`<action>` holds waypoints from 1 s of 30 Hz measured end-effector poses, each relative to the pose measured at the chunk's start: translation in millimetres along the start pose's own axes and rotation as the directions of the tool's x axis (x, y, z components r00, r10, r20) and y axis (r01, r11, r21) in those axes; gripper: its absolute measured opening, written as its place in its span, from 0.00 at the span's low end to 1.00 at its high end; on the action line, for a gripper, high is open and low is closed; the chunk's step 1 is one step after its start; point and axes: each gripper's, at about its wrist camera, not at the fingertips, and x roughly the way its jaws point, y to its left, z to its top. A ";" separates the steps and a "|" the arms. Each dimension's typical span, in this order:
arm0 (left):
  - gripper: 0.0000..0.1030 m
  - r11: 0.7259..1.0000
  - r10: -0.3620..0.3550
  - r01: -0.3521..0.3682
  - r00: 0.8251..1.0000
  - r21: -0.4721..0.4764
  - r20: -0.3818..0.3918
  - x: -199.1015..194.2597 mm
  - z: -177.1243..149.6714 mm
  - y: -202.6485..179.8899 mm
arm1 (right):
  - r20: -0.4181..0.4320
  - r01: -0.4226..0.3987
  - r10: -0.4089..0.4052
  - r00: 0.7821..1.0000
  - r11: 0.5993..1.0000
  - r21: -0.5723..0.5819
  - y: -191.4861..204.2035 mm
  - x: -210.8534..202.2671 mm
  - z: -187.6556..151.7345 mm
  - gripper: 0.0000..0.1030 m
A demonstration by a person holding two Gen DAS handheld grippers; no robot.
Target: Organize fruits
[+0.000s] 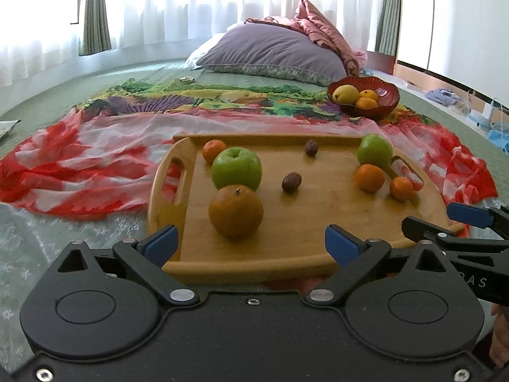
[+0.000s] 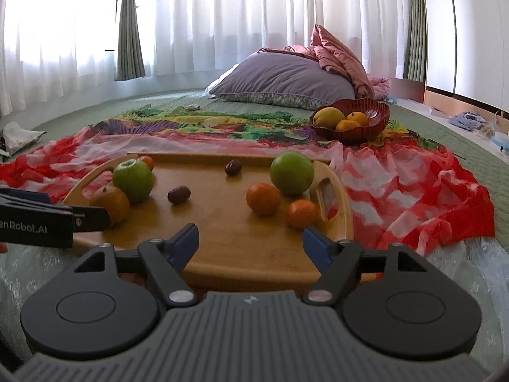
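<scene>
1. Nearest your lens: left gripper, jaws spread wide with nothing between them, poised at the near edge of the wooden tray.
2. Your right gripper sits likewise at the tray's near rim, jaws wide and empty.
3. Fruit still on the tray: brown-orange pear closest to the left jaws, touching or just in front of a green apple; a small mandarin behind that apple; two dates mid-board; a second green apple and two mandarins near the right handle.
4. Red bowl waits well beyond the tray on the patterned cloth, already holding a yellow fruit and two oranges. By my reading it is the destination.
5. Risk: round fruit on smooth wood. Nudge the pear off-centre and it may roll into the apple or over the low rim.
6. Risk: the bed is soft, so pressing on the tray could tilt it and set everything rolling.
7. Risk: both grippers crowd the same edge and may collide if you reach across.
8. Risk: the dates are small and may slip from jaws this wide.
</scene>
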 end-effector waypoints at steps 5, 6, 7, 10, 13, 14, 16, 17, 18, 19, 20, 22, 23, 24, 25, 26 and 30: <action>0.96 1.000 0.011 -0.011 1.000 -0.004 -0.021 -2.1 -14.2 2.7 | -0.019 0.011 -0.011 1.000 1.000 -0.007 0.8 -2.7 -11.8 0.82; 0.97 1.000 0.015 -0.015 0.999 -0.006 -0.028 -1.1 -16.8 3.4 | -0.025 0.013 -0.013 1.000 1.000 -0.006 0.7 -2.5 -14.0 0.82; 0.97 1.000 0.019 -0.019 0.999 -0.011 -0.037 0.0 -20.0 4.7 | -0.031 0.013 -0.013 0.999 1.000 -0.003 -0.2 -2.1 -16.2 0.83; 0.97 0.999 0.020 -0.022 0.998 -0.025 -0.061 3.8 -27.6 8.8 | -0.050 0.018 -0.017 0.999 1.000 0.012 -2.1 -1.0 -23.1 0.83; 0.97 0.999 0.033 -0.036 0.996 -0.037 -0.079 8.0 -33.8 12.4 | -0.069 0.024 -0.023 0.997 1.000 0.016 -2.5 0.8 -29.7 0.84; 0.97 0.998 0.037 -0.041 0.996 -0.039 -0.082 9.3 -35.5 13.2 | -0.074 0.025 -0.024 0.997 1.000 0.014 -2.2 1.4 -31.8 0.85; 0.97 0.998 0.045 -0.049 0.995 -0.045 -0.091 12.4 -38.1 14.4 | -0.082 0.028 -0.027 0.996 1.000 0.010 -1.4 2.4 -35.1 0.85; 0.97 0.998 0.048 -0.052 0.994 -0.046 -0.094 13.8 -39.2 14.8 | -0.087 0.029 -0.028 0.996 1.000 0.008 -1.0 3.0 -36.5 0.86; 0.97 0.997 0.051 -0.056 0.994 -0.047 -0.097 15.3 -40.3 15.2 | -0.091 0.031 -0.030 0.995 1.000 0.006 -0.6 3.9 -37.9 0.87; 0.97 0.997 0.056 -0.061 0.993 -0.046 -0.100 17.1 -41.4 15.1 | -0.096 0.032 -0.031 0.995 0.999 0.006 -0.6 5.1 -38.9 0.87; 0.97 0.997 0.059 -0.064 0.993 -0.045 -0.104 18.8 -42.2 14.8 | -0.100 0.034 -0.033 0.994 0.999 0.006 -0.5 5.9 -39.6 0.87; 0.98 0.997 0.067 -0.072 0.992 -0.042 -0.110 22.3 -43.6 13.7 | -0.108 0.042 -0.041 0.993 0.999 0.007 -0.4 8.2 -40.9 0.88; 0.99 0.996 0.070 -0.075 0.991 -0.040 -0.111 23.8 -44.0 13.4 | -0.110 0.046 -0.045 0.993 0.999 0.007 -0.4 9.0 -41.6 0.88; 1.00 0.996 0.074 -0.079 0.991 -0.036 -0.111 25.2 -44.5 12.6 | -0.114 0.049 -0.048 0.992 0.999 0.007 -0.4 10.2 -42.2 0.90; 1.00 0.996 0.079 -0.083 0.991 -0.030 -0.109 26.4 -45.1 11.4 | -0.119 0.050 -0.049 0.992 0.999 0.005 -0.6 11.7 -43.1 0.91; 1.00 0.996 0.086 -0.089 0.990 -0.022 -0.108 27.6 -45.6 9.8 | -0.123 0.051 -0.050 0.991 0.999 0.001 -0.4 12.9 -43.3 0.94; 1.00 0.994 0.106 -0.107 0.989 -0.001 -0.105 31.7 -46.9 5.2 | -0.130 0.055 -0.055 0.990 0.998 -0.007 0.4 16.7 -43.6 0.98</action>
